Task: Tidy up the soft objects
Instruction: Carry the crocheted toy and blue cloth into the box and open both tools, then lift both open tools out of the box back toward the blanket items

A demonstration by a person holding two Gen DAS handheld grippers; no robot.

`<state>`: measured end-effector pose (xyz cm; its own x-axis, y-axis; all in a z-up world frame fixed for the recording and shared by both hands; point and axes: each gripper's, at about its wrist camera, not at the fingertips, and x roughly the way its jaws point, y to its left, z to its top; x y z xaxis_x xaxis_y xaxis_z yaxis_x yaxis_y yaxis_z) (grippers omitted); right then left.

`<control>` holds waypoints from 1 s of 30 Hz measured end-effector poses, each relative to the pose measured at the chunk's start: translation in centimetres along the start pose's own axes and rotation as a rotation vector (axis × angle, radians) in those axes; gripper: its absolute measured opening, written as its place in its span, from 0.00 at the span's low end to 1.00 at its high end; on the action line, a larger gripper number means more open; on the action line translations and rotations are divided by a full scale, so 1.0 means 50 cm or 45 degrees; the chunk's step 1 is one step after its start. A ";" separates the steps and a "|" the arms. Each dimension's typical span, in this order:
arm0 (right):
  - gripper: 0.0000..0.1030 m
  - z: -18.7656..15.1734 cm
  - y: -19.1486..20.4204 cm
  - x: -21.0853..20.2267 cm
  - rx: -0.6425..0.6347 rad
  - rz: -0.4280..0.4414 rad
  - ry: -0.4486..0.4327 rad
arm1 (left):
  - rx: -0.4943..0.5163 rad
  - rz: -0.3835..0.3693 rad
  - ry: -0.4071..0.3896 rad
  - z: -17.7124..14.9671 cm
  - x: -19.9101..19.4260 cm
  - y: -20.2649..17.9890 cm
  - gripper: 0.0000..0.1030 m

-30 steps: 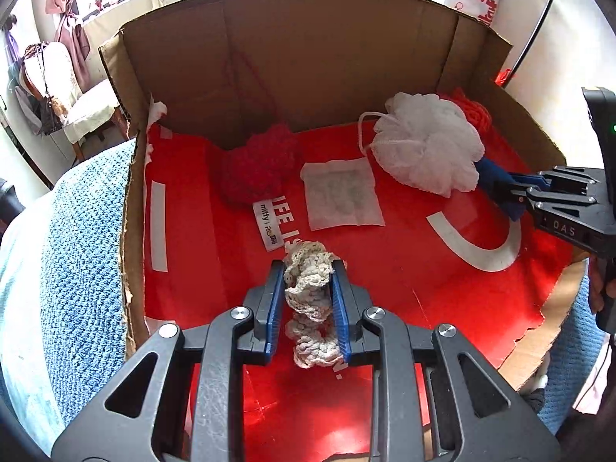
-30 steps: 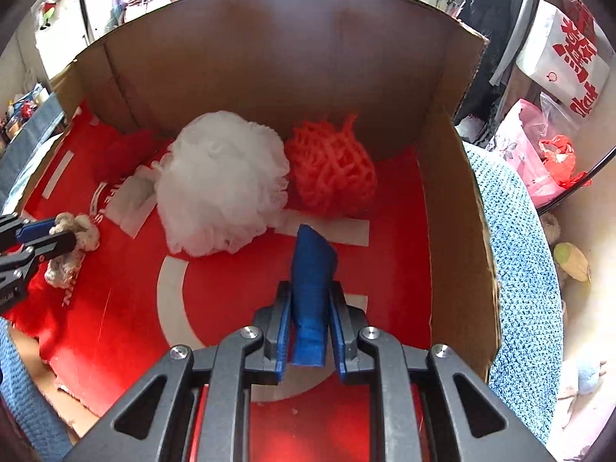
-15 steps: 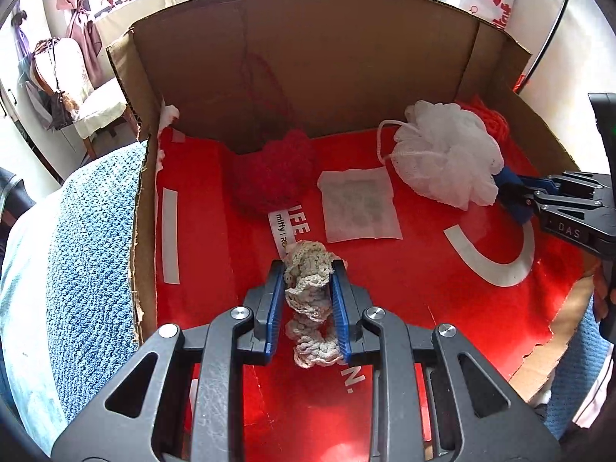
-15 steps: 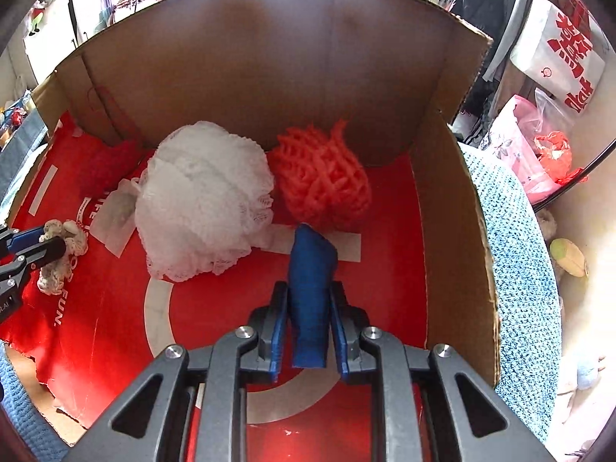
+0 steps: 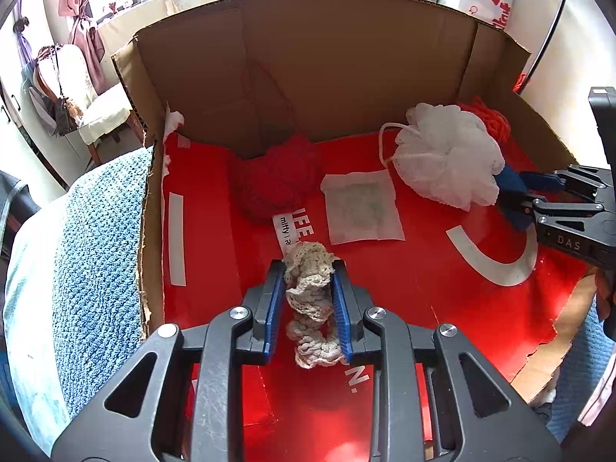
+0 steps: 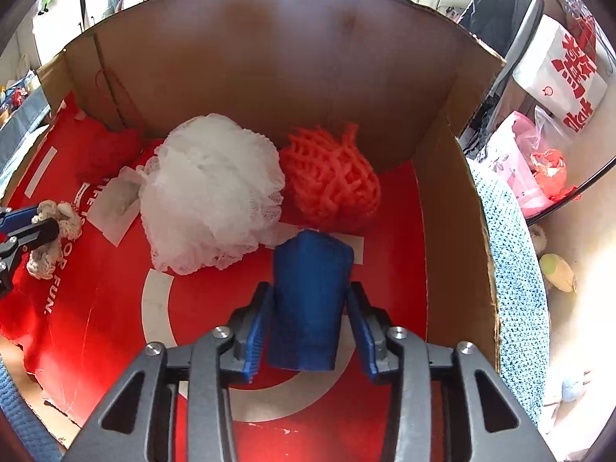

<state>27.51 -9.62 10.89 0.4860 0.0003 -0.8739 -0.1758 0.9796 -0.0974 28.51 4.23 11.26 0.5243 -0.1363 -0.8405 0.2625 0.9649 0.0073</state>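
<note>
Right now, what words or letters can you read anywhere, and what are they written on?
"DAS" on the black body of the right gripper.
"miffy" on a small white label; the rest of it is blurred.
"FUN." in white on the red box floor; the other floor letters are partly covered.
Large red characters on a white bag outside the box: I cannot read them.

Bath pouf lies left of net ball, touching.

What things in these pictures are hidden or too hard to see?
- Orange net ball: left wrist view, mostly behind the white bath pouf.
- Red print on the box floor: left wrist view, partly covered by the red yarn ball.
- Blue foam piece: left wrist view, mostly behind the pouf and right gripper.
</note>
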 end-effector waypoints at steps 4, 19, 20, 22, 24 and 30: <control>0.46 -0.003 0.005 -0.007 -0.019 -0.018 -0.009 | 0.001 -0.005 -0.005 -0.003 -0.006 0.005 0.24; 0.68 -0.037 0.016 -0.133 0.013 0.023 -0.154 | -0.023 -0.113 -0.167 -0.046 -0.134 -0.017 0.59; 0.71 -0.042 0.015 -0.146 0.019 0.031 -0.172 | -0.024 -0.117 -0.185 -0.053 -0.147 -0.020 0.64; 0.72 -0.055 0.013 -0.175 0.029 0.040 -0.216 | -0.027 -0.132 -0.232 -0.070 -0.177 -0.026 0.68; 0.73 -0.066 0.004 -0.203 0.037 0.054 -0.257 | -0.031 -0.151 -0.275 -0.076 -0.209 -0.026 0.70; 0.89 -0.109 -0.012 -0.292 0.062 0.081 -0.403 | -0.027 -0.156 -0.455 -0.117 -0.300 -0.053 0.83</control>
<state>15.88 -11.31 21.11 0.7187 0.1171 -0.6854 -0.1773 0.9840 -0.0178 15.21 5.03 20.67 0.7406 -0.3174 -0.5923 0.3262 0.9404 -0.0959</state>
